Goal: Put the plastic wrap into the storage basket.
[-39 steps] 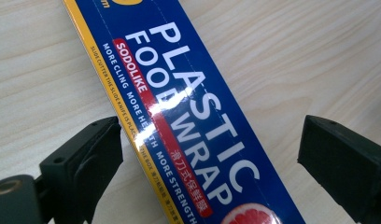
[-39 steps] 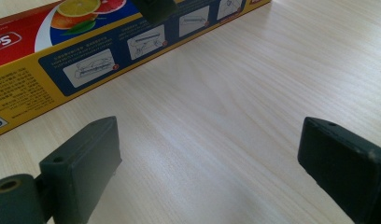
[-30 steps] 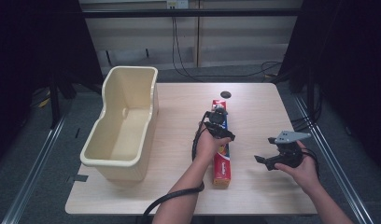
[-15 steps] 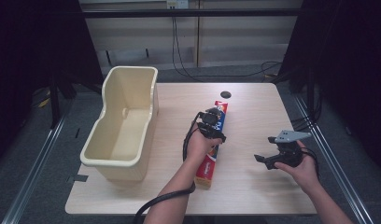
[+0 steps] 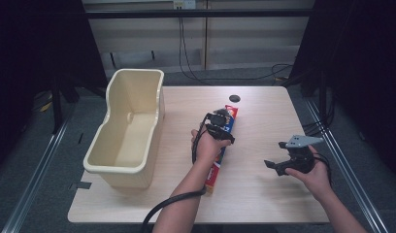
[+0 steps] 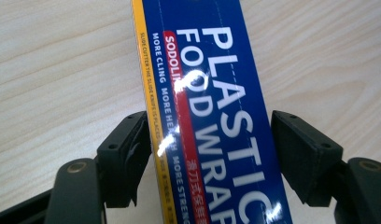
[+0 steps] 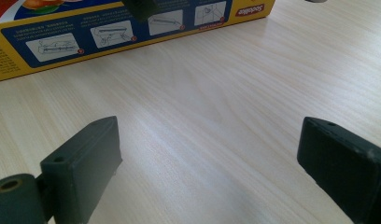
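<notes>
A long blue, red and yellow plastic food wrap box lies slanted on the middle of the wooden table. My left gripper sits over its far half, and its jaws clamp the box from both long sides. My right gripper is held in a hand low over the right side of the table, open, with bare wood between its jaws. The yellow side of the box shows beyond them.
A tall cream plastic bin stands at the table's left side, with nothing showing inside it. A small black round disc lies near the far edge, just beyond the box. Cables trail off the near edge.
The box has swung with my left gripper: its near end moved left and the whole box shifted toward the bin. The right gripper has stayed put.
</notes>
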